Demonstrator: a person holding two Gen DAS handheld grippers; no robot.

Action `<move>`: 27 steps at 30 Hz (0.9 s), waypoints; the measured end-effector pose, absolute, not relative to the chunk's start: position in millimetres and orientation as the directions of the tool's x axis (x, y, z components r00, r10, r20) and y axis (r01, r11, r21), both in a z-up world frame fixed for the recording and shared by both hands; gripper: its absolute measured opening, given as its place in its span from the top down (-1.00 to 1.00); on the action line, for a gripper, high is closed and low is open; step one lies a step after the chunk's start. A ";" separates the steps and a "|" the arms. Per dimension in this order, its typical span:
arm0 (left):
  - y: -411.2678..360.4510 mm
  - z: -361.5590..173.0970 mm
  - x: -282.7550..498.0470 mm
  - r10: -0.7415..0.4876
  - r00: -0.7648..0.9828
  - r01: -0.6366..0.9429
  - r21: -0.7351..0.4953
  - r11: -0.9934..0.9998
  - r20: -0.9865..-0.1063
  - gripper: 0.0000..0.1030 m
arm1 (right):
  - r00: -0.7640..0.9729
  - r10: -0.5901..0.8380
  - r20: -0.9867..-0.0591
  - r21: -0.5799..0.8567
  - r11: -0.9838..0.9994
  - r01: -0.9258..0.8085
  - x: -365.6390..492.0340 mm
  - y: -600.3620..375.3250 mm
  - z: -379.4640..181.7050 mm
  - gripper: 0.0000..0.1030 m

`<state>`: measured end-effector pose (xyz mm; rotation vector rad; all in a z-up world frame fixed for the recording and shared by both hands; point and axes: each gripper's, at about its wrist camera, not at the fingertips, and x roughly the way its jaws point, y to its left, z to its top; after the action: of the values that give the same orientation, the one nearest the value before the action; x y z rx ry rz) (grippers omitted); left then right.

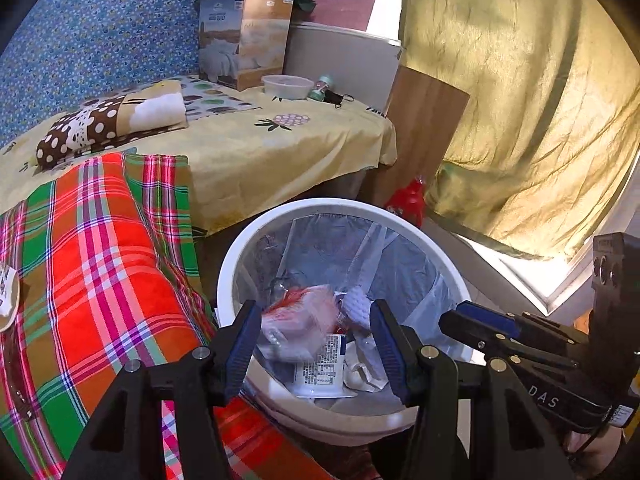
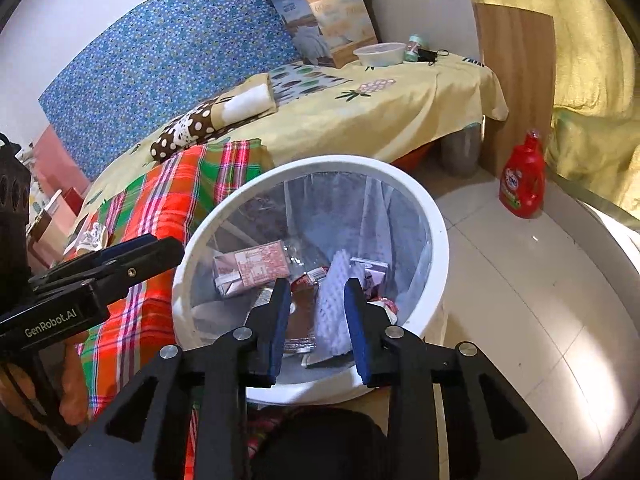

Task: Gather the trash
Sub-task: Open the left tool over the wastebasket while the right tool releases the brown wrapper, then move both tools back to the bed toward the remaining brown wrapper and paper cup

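Hovering over the white bin (image 2: 434, 216), both tongs stand spread and empty: left tongs (image 1: 316, 344), right tongs (image 2: 318, 312). The trash (image 2: 256, 268) lies inside the bin; a nudged rim could tip it.

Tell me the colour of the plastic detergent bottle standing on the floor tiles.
Red plastic detergent bottle; right wrist view shows it best.
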<state>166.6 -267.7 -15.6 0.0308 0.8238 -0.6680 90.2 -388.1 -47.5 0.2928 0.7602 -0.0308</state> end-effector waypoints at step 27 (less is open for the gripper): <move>-159.6 13.9 118.7 -0.407 0.646 0.365 -0.207 0.908 -0.645 -0.09 | 0.761 0.194 -0.619 0.221 0.973 -0.069 85.5 -315.3 -23.5 0.41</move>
<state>118.7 -159.6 13.9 -0.0604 0.7489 -0.4393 85.5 -315.3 -23.5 0.1899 0.6920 0.1440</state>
